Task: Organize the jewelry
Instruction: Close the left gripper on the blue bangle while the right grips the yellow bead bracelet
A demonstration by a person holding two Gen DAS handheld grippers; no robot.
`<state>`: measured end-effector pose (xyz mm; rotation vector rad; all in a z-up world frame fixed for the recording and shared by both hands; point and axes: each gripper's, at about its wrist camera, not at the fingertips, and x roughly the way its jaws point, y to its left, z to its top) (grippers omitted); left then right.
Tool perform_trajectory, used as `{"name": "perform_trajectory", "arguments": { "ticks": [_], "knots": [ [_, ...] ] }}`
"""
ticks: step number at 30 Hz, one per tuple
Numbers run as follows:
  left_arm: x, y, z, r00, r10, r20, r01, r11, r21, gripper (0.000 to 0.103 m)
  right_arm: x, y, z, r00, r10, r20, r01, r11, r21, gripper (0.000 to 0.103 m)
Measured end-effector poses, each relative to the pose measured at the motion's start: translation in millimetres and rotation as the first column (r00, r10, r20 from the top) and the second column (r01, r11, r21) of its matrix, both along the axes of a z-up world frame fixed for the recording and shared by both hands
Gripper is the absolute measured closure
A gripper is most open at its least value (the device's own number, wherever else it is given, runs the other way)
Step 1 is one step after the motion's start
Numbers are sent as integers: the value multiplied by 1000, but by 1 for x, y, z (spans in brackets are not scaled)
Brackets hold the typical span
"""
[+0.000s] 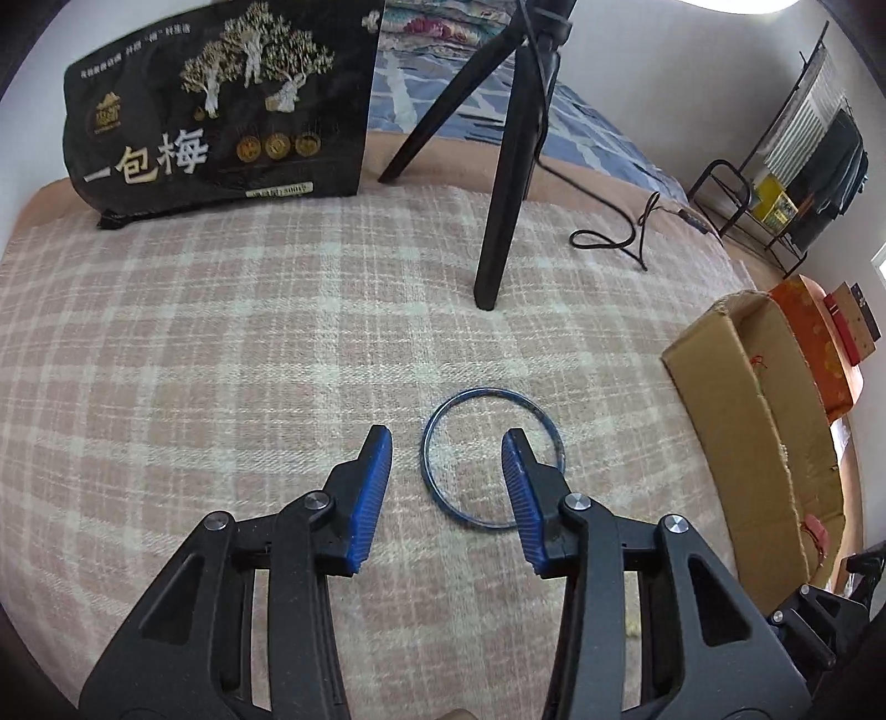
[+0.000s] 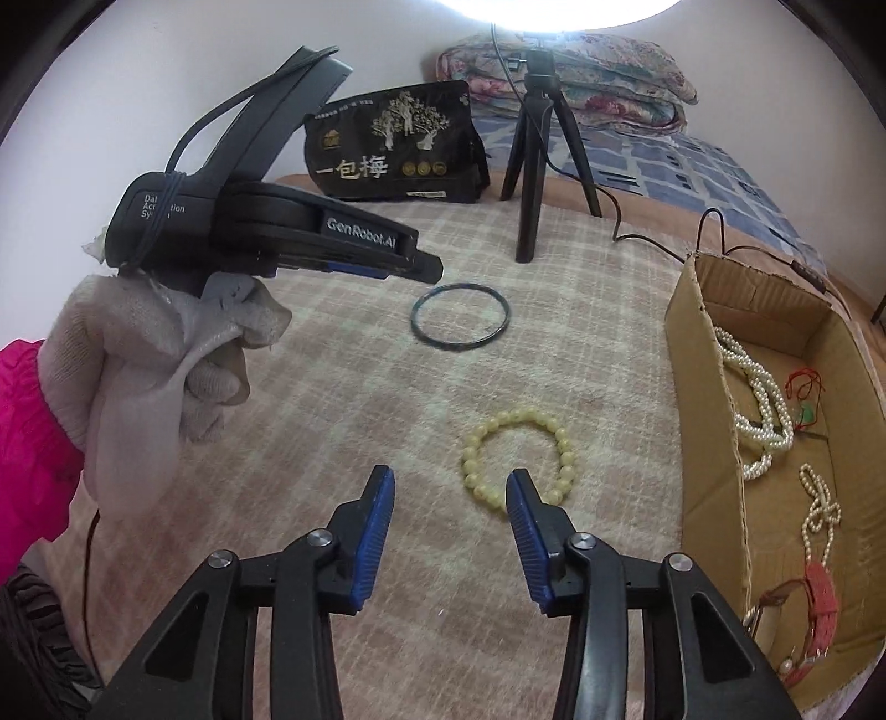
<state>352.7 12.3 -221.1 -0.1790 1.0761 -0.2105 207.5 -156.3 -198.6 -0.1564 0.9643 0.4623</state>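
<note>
Both grippers point steeply down, jaws apart: left gripper (image 1: 447,440) over the blue bangle (image 1: 493,458), right gripper (image 2: 451,483) by the bead bracelet (image 2: 520,459); neither is grasping.

A bed (image 1: 277,343) spread with a pink checked blanket fills the room beneath plain white walls (image 2: 194,66). Folded floral quilts (image 2: 581,77) lie at its far end, under a bright lamp (image 2: 559,8).

The left gripper (image 1: 447,443) hung over the plaid blanket (image 1: 221,360), jaws apart and empty. Its right finger (image 1: 518,476) overlapped the blue bangle (image 1: 443,493) lying flat there. A tripod (image 1: 498,221) stood beyond, a box (image 1: 736,387) right.
</note>
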Motion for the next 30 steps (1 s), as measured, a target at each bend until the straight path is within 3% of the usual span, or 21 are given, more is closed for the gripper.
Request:
{"name": "perform_trajectory", "arguments": {
  "ticks": [10, 15, 20, 24, 27, 30],
  "knots": [
    [10, -4, -19, 1000, -31, 3, 31, 997, 64, 61, 15, 14, -13, 1000, 8, -11, -9, 999, -39, 60],
    [13, -10, -25, 999, -44, 31, 41, 995, 95, 71, 18, 21, -21, 1000, 18, -24, -19, 998, -67, 60],
    [19, -1, -28, 999, -9, 39, 6, 998, 68, 91, 20, 18, -30, 999, 5, -52, -8, 998, -61, 60],
    [18, 5, -27, 999, 4, 46, -7, 998, 63, 96, 20, 16, -33, 998, 7, -60, -10, 999, -53, 60],
    [19, 5, -28, 999, 9, 42, -12, 998, 58, 98, 19, 15, -34, 998, 2, -63, -6, 998, -59, 69],
    [20, 11, -26, 999, 22, 37, -24, 999, 42, 100, 19, 12, -33, 998, -2, -67, -2, 998, -58, 87]
  ]
}}
